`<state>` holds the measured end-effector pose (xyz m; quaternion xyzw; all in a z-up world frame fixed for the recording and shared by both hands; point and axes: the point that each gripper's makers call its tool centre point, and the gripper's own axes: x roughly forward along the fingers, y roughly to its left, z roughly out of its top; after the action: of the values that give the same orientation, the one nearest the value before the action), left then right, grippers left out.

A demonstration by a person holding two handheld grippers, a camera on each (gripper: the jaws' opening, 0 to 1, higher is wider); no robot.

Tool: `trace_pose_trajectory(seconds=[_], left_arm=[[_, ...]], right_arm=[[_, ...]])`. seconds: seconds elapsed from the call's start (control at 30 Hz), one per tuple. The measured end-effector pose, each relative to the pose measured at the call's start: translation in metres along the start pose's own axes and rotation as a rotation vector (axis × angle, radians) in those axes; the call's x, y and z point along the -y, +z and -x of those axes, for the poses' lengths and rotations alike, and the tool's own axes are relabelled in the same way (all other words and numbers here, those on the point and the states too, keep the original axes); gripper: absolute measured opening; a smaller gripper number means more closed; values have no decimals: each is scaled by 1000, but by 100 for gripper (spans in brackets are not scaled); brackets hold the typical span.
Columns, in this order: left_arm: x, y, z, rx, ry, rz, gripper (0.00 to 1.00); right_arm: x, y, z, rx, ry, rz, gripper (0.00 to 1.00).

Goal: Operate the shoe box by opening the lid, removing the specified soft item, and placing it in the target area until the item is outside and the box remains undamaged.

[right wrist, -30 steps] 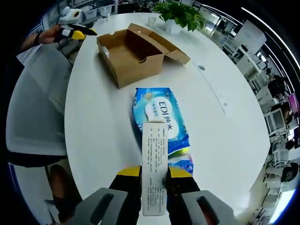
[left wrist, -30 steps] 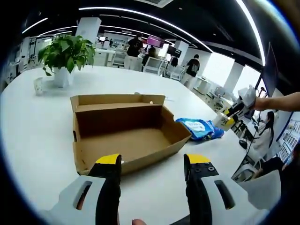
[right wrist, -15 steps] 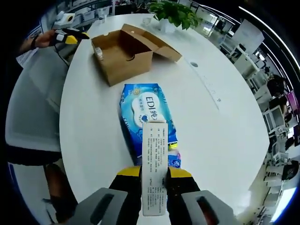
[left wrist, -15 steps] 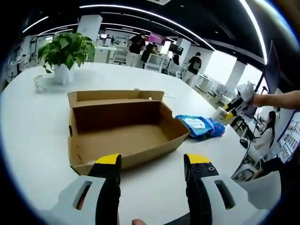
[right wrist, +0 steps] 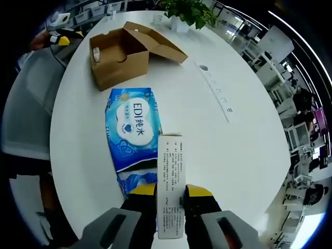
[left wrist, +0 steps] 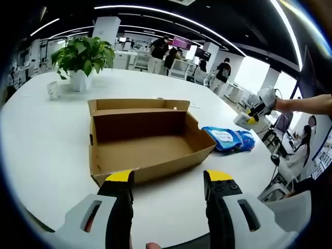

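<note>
Shoe box [left wrist: 148, 140] sits open on the white round table [left wrist: 41, 145], lid folded back flat behind it, interior bare cardboard as far as the left gripper view shows. The soft item, a blue wet-wipes pack [left wrist: 228, 139], lies flat on the table just beside the box's right end, outside it and not touching it as far as I can tell. Left gripper [left wrist: 168, 179] is released, jaws spread wide with nothing between them, hovering near the box's front wall. Right gripper [right wrist: 170, 193] is clenched on a white printed label strip [right wrist: 171, 179] that stands up between its jaws; the strip overlaps the near end of the pack in the right gripper view, so can't tell if it is attached to the pack or whether the pack itself is pinched. In the same view the pack sits between that gripper and the box, label side up. Around it: potted green plant [left wrist: 83, 57] in a white pot at the far side of the table, well apart from the box, with a small white cup [left wrist: 52, 90] beside it. Nothing lies between box and pack. Background has office desks, chairs, people standing [left wrist: 158, 52], ceiling light strips. The person's sleeve and forearm [left wrist: 306, 104] come in from the right holding the other gripper above the pack.
</note>
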<state>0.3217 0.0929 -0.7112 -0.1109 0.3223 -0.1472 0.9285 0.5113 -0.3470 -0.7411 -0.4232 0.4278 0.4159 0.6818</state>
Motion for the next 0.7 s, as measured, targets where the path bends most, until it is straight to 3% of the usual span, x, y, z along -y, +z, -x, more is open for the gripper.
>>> trace_pose_trajectory(seconds=[0.47,0.7], left_arm=[[-17,-3,17,19,75,40,56],[-21,-4,18,14,97,42,56]], right_arm=[[34,-8,-38,-30,20,25,15],[39,-15,-52,-48,36,40,16]])
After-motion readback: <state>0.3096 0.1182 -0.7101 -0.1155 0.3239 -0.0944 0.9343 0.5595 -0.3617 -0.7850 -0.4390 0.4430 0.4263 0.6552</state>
